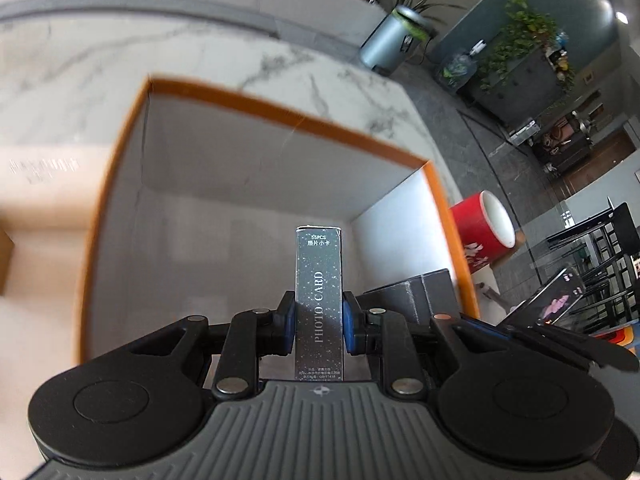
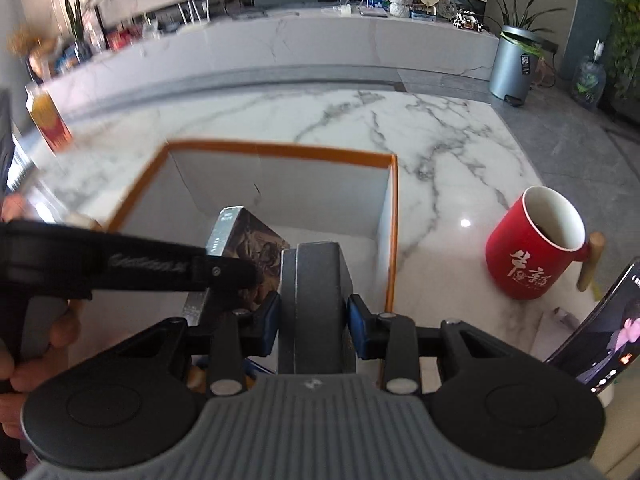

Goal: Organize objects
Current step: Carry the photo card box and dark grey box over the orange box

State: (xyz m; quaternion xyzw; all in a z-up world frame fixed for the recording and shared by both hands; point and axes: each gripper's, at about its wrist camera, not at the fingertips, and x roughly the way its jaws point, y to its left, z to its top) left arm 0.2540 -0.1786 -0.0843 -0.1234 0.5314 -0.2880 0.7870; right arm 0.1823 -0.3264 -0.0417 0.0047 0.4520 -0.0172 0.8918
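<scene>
My left claw [image 1: 319,322] is clamped on a silver photo-card box [image 1: 319,304], its blue pads [image 1: 289,320] pressing the two narrow sides. The box stands on end in my grip, with the words PHOTO CARD running up its face, and it hangs over the inside of an orange-rimmed storage box [image 1: 280,110] with pale grey walls. Just to the right of it, still inside the orange rim, sits the dark grey box [image 1: 416,292] that my other claw carries.

My right claw [image 2: 313,322] is clamped on that dark grey box [image 2: 316,300], holding it upright by its sides over the near right corner of the same storage box [image 2: 394,216]. Beside it on the left, the left claw's black finger crosses the view, and the photo-card box [image 2: 244,240] shows its silver edge and a dark printed face. My left hand [image 2: 36,344] grips the handle at the frame's edge.

Outside the storage box, on the white marble table [image 2: 440,140], a red mug [image 2: 536,256] with a wooden handle stands to the right. Nearer, a phone [image 2: 600,332] with a lit screen leans tilted. At the far left of the table stands an orange and red carton [image 2: 48,120].
</scene>
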